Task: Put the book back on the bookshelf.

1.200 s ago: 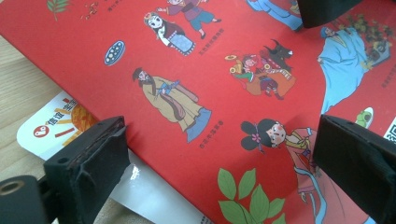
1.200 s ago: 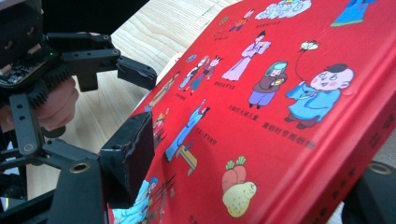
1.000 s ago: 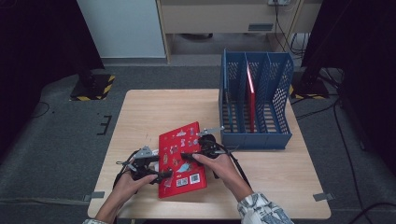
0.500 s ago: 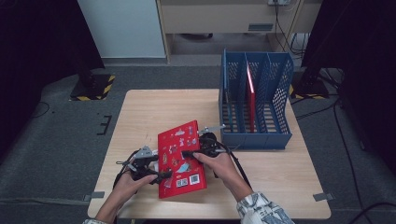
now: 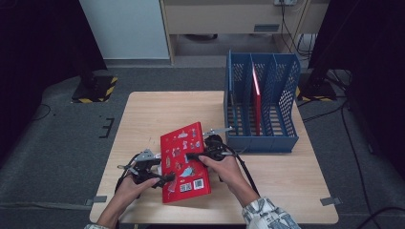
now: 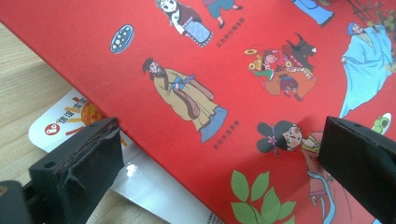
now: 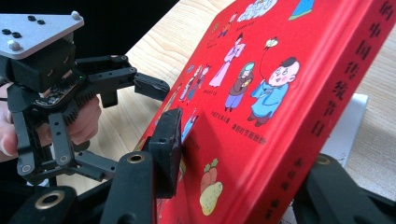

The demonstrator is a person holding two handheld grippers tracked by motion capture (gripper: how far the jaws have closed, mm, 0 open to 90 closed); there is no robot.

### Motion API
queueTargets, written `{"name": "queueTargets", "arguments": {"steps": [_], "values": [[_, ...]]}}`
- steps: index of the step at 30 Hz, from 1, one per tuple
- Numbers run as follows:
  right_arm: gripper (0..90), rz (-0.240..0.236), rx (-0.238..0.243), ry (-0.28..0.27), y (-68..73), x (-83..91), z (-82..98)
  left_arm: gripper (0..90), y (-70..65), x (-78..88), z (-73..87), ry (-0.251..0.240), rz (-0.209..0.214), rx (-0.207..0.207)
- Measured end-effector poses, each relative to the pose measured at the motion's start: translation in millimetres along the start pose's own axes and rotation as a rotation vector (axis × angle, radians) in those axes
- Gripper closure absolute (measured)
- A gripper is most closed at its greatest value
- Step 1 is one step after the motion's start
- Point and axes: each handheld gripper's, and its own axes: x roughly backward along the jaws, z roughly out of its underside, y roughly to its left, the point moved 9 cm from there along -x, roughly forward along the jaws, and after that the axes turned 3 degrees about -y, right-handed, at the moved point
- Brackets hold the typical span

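A red hardcover book (image 5: 184, 162) lies near the front of a pale wooden counter (image 5: 286, 176). Its cover shows small cartoon figures in traditional dress, with white labels near its lower end. Its long axis runs from about 12 o'clock to 6 o'clock in the high view, leaning slightly, and the right edge is tipped up off the counter. The right gripper (image 7: 243, 163) clamps the spine edge, its fingers (image 7: 169, 140) having just been closing onto the cover. The left gripper (image 6: 219, 154) sits at the book's 9 o'clock edge, its fingers spread wide over the cover, gripping nothing. At 2 o'clock stands a blue mesh file rack (image 5: 261, 105) holding another red book (image 5: 257, 102) upright. Grey carpet (image 5: 71, 133) surrounds the counter.
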Motion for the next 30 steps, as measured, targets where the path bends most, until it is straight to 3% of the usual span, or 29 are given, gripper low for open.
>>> {"name": "queueTargets", "arguments": {"steps": [12, 24, 30], "values": [[57.4, -0.002, -0.002, -0.005, 1.6, 2.0, -0.7, 0.0, 1.7, 0.4, 0.5, -0.003, 0.008, 0.019], [59.8, -0.024, 0.017, -0.026, 6.8, 5.7, -3.6, 0.0, 1.9, 1.3, 2.2, -0.004, 0.068, 0.066], [60.5, -0.036, 0.043, -0.035, 12.3, 7.3, -6.7, 1.1, -1.2, 4.2, -0.7, 0.004, 0.086, 0.049]]}}
